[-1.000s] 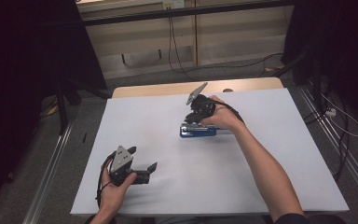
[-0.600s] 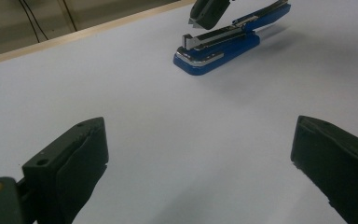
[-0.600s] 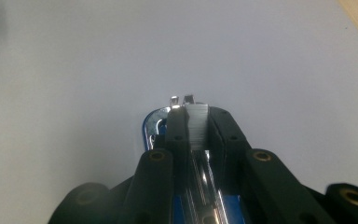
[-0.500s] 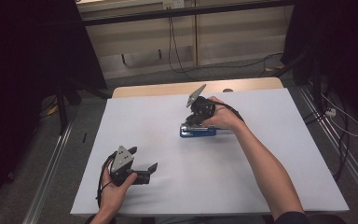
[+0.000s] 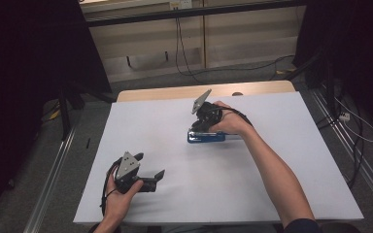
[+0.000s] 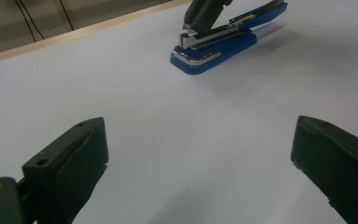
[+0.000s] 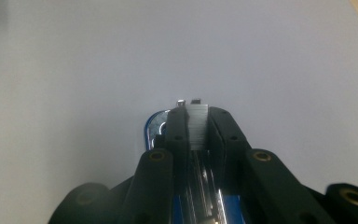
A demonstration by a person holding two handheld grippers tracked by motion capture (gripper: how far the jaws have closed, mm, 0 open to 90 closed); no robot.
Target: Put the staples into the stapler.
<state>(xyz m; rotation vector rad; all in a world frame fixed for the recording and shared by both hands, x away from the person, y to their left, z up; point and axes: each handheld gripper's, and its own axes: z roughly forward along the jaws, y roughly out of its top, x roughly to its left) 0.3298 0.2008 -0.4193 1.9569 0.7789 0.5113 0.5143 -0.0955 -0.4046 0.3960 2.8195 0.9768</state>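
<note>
While the blue stapler (image 5: 206, 137) lies on the white table (image 5: 281, 160) a little beyond its middle, we note that its long axis runs across the table, left to right in the high view, with the open mouth toward the left. We have the right gripper (image 5: 203, 127) directly over it, jaws pointing down and clamped on a strip of staples (image 7: 198, 126) that sits in the opened magazine; in the right gripper view the silver strip is pinched between the two black jaws, in line with the stapler's channel. Any coming move therefore has to follow that long axis, since the strip slides along the channel and not across it. We hold the left gripper (image 5: 151, 178) near the front edge, well apart from the stapler, jaws spread wide and empty, pointing toward it. The right hand is clearly the nearer one.
</note>
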